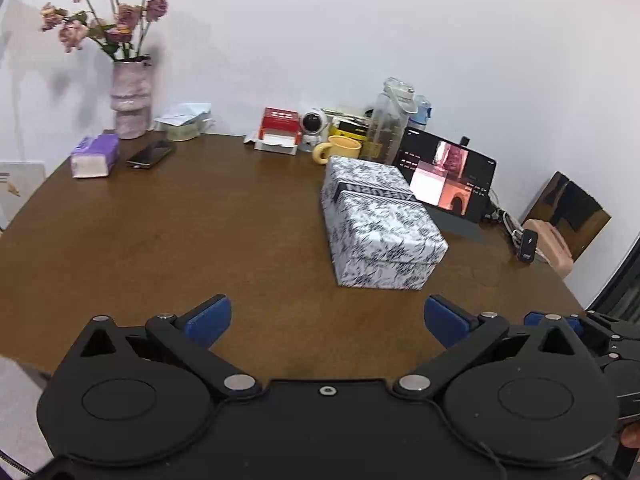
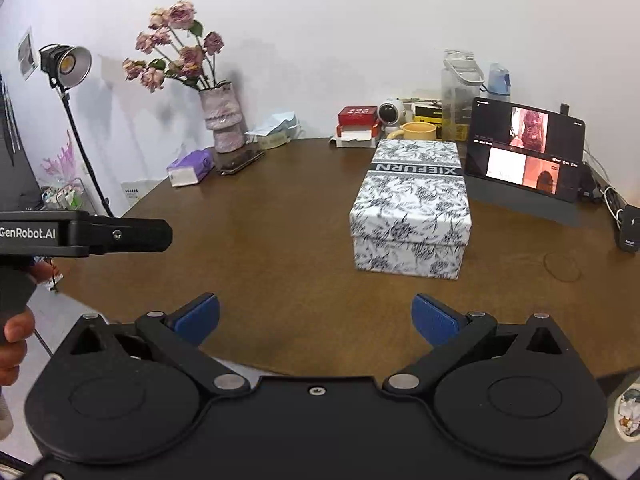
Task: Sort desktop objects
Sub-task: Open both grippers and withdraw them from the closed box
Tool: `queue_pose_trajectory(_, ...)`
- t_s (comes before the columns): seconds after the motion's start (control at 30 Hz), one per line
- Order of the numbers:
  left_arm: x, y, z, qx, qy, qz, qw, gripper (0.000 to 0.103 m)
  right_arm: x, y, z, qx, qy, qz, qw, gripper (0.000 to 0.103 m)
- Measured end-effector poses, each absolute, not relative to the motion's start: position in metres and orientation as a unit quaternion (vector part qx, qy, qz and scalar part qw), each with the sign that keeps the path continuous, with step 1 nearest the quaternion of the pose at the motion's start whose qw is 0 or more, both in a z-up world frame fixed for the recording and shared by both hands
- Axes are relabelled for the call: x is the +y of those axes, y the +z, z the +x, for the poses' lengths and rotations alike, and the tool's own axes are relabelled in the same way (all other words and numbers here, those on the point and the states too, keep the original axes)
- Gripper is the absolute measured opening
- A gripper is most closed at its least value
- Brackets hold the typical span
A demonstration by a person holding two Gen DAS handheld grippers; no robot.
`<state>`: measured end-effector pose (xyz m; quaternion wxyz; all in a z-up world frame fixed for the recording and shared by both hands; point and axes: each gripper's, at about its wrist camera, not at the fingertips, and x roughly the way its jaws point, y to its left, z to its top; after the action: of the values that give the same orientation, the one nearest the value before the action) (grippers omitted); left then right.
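Note:
A white box with a black leaf print (image 1: 382, 224) (image 2: 414, 208) lies closed on the brown round table (image 1: 180, 232) (image 2: 260, 232), right of centre. My left gripper (image 1: 326, 320) hovers open over the table's near edge, short of the box, nothing between its blue pads. My right gripper (image 2: 316, 318) is open too, held over the near edge just left of the box. A purple tissue pack (image 1: 95, 157) (image 2: 190, 167), a dark phone (image 1: 151, 154) (image 2: 242, 161), a yellow mug (image 1: 338, 149) (image 2: 416, 132) and a red-and-white card box (image 1: 279, 131) (image 2: 357, 126) sit along the far side.
A vase of dried roses (image 1: 130, 96) (image 2: 224, 118) stands far left. A propped tablet (image 1: 448, 176) (image 2: 526, 152), clear bottle (image 1: 390, 120) (image 2: 460, 92), small white robot figure (image 1: 314, 126) (image 2: 392, 114) and charger with cables (image 1: 528, 245) (image 2: 630, 228) crowd the far right. A studio lamp (image 2: 66, 64) stands beyond the table's left.

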<state>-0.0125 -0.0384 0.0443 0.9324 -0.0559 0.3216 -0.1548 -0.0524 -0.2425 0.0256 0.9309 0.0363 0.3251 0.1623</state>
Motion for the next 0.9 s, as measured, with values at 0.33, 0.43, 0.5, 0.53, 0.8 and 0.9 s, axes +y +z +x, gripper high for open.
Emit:
queue_pose_trajectory(0.33, -0.032, 0.05, -0.047, 0.316, -0.137, -0.041, 0.938, 0.103, -0.239, 0.031, -0.084, 0.326, 0.152, 0.037, 0.932, 0.103)
queue_pose_trajectory(0.43, -0.031, 0.05, -0.055, 0.314, -0.137, -0.042, 0.939, 0.103, -0.24, 0.031, -0.09, 0.324, 0.15, 0.038, 0.933, 0.103)
queue_pose_trajectory(0.5, -0.031, 0.05, -0.057, 0.317, -0.137, -0.045, 0.937, 0.103, -0.24, 0.031, -0.093, 0.325, 0.149, 0.038, 0.933, 0.103)
queue_pose_trajectory(0.53, -0.031, 0.049, -0.058, 0.318, -0.137, -0.045, 0.937, 0.103, -0.24, 0.031, -0.095, 0.326, 0.149, 0.038, 0.933, 0.103)
queue_pose_trajectory(0.8, -0.031, 0.049, -0.067, 0.321, -0.132, -0.044, 0.937, 0.103, -0.243, 0.033, -0.104, 0.327, 0.144, 0.04, 0.933, 0.103)
queue_pose_trajectory(0.9, -0.03, 0.05, -0.071, 0.321, -0.132, -0.042, 0.937, 0.103, -0.242, 0.033, -0.106, 0.325, 0.144, 0.041, 0.934, 0.103)
